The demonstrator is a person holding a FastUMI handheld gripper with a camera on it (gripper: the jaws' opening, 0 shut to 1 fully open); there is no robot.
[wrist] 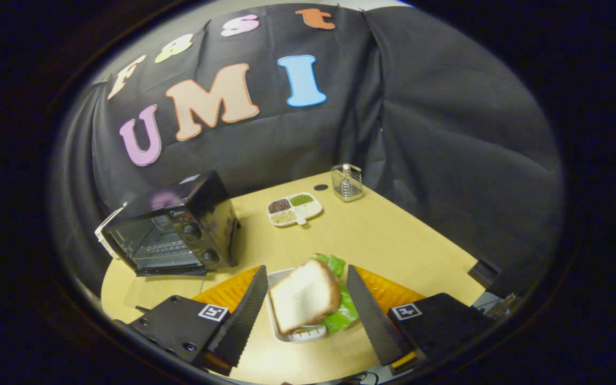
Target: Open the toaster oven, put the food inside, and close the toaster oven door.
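Sandwich between the fingers, oven off at ten o'clock

On the table (393, 240), the sandwich (308, 297) lies on a tray (281, 334) between the spread fingers of the gripper (305, 315), untouched by either. The toaster oven (174, 230) stands at ten o'clock, its door open toward the fingers. A divided dish (293, 208) sits at twelve, with a wire holder (347, 182) behind it at one, by the wall.

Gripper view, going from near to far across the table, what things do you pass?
Hand-held gripper, fingers open around the sandwich → white-bread sandwich with green lettuce on a white tray → white divided dish of grains → clear square holder.
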